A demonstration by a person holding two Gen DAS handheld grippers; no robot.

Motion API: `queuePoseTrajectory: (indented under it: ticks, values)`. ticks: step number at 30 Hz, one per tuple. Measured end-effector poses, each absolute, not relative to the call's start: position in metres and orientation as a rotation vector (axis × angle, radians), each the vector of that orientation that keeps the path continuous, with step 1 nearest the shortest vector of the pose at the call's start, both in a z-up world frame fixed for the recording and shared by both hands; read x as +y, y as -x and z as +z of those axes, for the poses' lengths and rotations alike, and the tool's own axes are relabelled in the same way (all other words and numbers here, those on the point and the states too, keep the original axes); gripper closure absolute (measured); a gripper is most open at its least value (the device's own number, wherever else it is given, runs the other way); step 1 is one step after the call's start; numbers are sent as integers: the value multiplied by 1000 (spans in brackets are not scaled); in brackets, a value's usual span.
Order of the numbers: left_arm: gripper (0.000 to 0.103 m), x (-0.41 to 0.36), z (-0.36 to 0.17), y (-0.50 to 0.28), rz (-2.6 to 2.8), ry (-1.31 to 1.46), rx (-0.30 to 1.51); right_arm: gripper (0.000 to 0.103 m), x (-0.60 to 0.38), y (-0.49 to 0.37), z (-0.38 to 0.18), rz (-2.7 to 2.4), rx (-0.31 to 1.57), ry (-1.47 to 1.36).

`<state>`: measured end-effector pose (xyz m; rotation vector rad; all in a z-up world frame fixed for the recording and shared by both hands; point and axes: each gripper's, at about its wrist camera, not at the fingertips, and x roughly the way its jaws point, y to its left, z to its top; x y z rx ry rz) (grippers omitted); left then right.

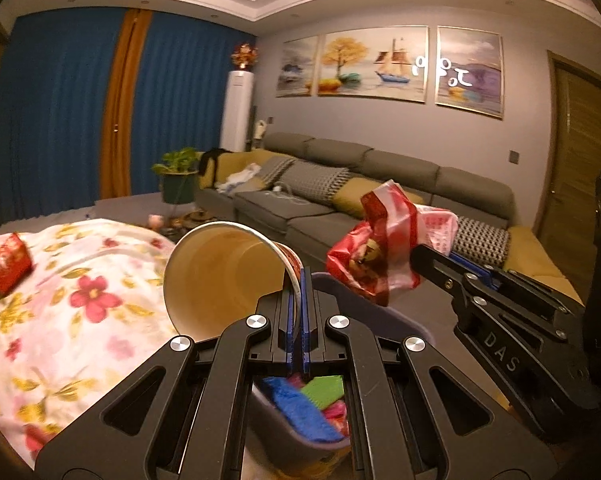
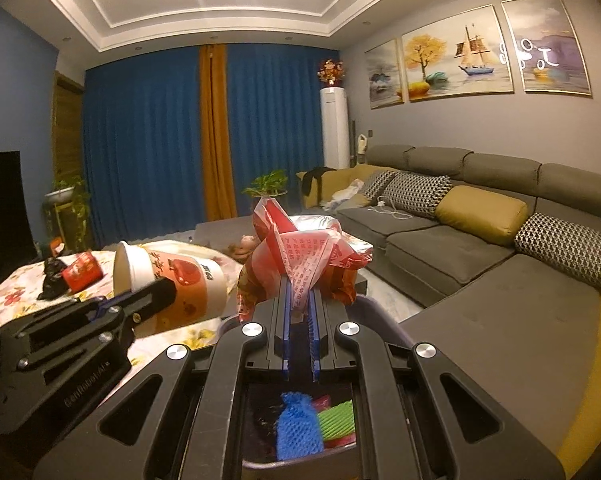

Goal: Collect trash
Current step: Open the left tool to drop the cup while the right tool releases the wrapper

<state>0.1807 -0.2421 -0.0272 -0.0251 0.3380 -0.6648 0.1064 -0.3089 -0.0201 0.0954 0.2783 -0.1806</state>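
My left gripper [image 1: 299,280] is shut on the rim of a large paper cup [image 1: 224,276], tipped with its mouth toward the camera. In the right wrist view the same cup [image 2: 172,280] shows its red and white side, with the left gripper [image 2: 156,292] at the lower left. My right gripper [image 2: 301,292] is shut on a crumpled red and white plastic wrapper [image 2: 300,260], seen in the left wrist view as the wrapper [image 1: 384,248] held up by the right gripper [image 1: 416,256]. Both hang over a grey trash bin [image 1: 380,312] holding blue, green and pink scraps [image 2: 300,428].
A table with a floral cloth [image 1: 60,300] lies to the left, with a red packet [image 1: 8,264] on it and a dark object [image 2: 54,280] beside that. A long grey sofa [image 2: 500,248] with cushions runs along the right. Blue curtains [image 2: 140,140] and potted plants [image 1: 178,164] stand behind.
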Motion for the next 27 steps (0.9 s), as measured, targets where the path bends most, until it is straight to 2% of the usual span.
queuePoseTrajectory:
  ticks: [12,17,21,24,27]
  values:
    - [100,-263,-49,-207,-747,41,373,93,-324,-122,-25,-198,264,-126]
    - [99,-267,-54,-219,-763,41,400,80,-326,-123,-28,-205,259,-142]
    - [83,-269,-59,-223,-774,47,417,65,-332,-125,-27,-215,257,-153]
    - [52,-266,-60,-224,-768,61,419,56,-334,-123,-27,-227,250,-161]
    - [44,-259,-61,-224,-753,73,420,50,-334,-123,-26,-231,250,-163]
